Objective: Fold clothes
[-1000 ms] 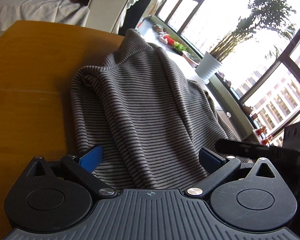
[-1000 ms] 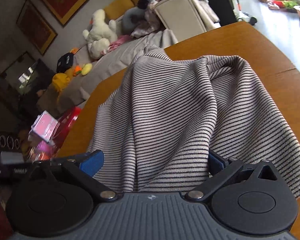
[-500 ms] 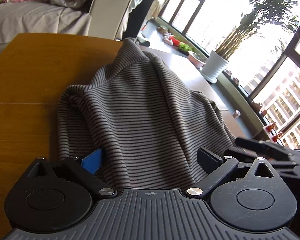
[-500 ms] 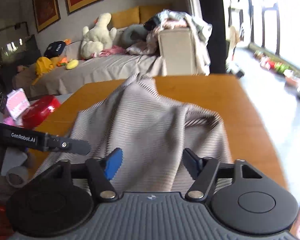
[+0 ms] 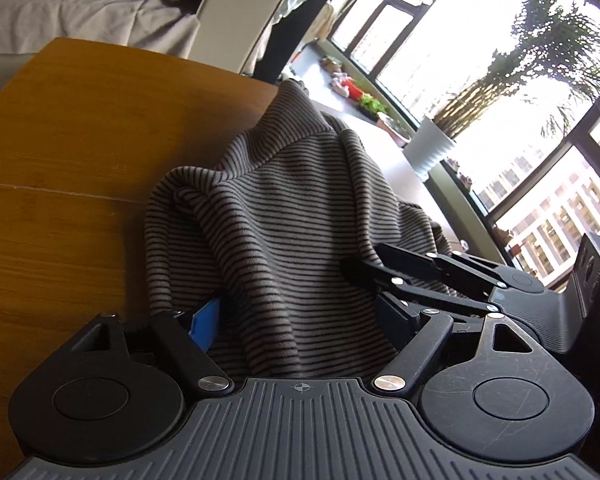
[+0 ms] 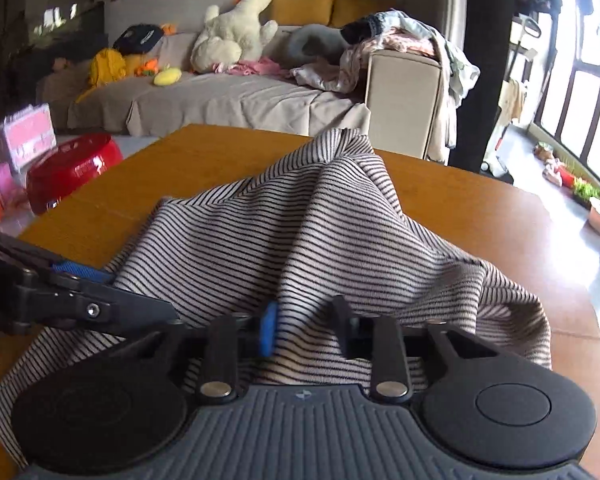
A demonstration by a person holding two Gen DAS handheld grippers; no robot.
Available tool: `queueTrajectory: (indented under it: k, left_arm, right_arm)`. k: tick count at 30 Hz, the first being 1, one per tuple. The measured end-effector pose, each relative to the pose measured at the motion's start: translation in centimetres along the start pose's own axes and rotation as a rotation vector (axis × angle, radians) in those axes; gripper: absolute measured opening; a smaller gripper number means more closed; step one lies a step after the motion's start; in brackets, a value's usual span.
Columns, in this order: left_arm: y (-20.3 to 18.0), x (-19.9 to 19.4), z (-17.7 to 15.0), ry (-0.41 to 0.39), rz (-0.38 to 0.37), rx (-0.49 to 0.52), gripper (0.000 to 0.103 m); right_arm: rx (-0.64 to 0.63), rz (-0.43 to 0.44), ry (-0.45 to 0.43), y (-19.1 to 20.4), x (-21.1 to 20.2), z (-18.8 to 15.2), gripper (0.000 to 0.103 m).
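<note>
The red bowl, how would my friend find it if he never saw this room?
Start at the big wooden table with the striped shirt on it. Look just past the table's left edge, toward the sofa. The red bowl sits low there beside a pink box; it is the only shiny, bright red, round thing.

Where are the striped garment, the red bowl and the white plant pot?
striped garment (image 6: 300,236): right wrist view, middle of the bunched cloth.
red bowl (image 6: 74,168): right wrist view, its side wall.
white plant pot (image 5: 430,148): left wrist view, ribbed side.
</note>
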State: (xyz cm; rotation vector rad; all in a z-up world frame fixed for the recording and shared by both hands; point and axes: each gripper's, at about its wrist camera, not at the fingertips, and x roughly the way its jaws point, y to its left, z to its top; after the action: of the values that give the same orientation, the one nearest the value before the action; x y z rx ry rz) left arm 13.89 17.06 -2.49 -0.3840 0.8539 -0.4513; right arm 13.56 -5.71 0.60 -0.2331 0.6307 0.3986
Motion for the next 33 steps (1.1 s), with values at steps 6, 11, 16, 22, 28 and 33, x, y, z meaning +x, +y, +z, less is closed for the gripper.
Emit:
queueTrajectory:
  k: [6,11,16,22,28,33]
  left_arm:
    - [0.3,-0.1,-0.1,0.001,-0.037,-0.023,0.095]
    - [-0.8,1.4,0.2,-0.012,-0.028,0.009,0.096]
    - [-1.8,1.9,1.2,-0.057,0.042,0.060,0.016]
    - [1.5,-3.4,9.1,-0.292,0.160,-0.005,0.013]
    - [7.4,-1.5,12.6,-0.107,0.135,-0.094,0.022]
    - [7.9,-3.3,10.7,-0.053,0.098,-0.006,0.078]
  right_arm:
    - [-0.049,-0.410,-0.092,-7.0,-2.0,2.2,0.004]
    - [0.280,-0.296,-0.053,-12.8,-0.9,-0.7,0.005]
    - [0.281,-0.278,-0.036,-12.1,0.8,-3.3,0.006]
    - [0.279,-0.257,-0.034,-12.9,0.5,-3.3,0.006]
    - [0.253,-0.254,-0.046,-12.8,0.3,-1.5,0.007]
    - [0.240,-0.177,-0.096,-13.4,-1.5,1.7,0.031]
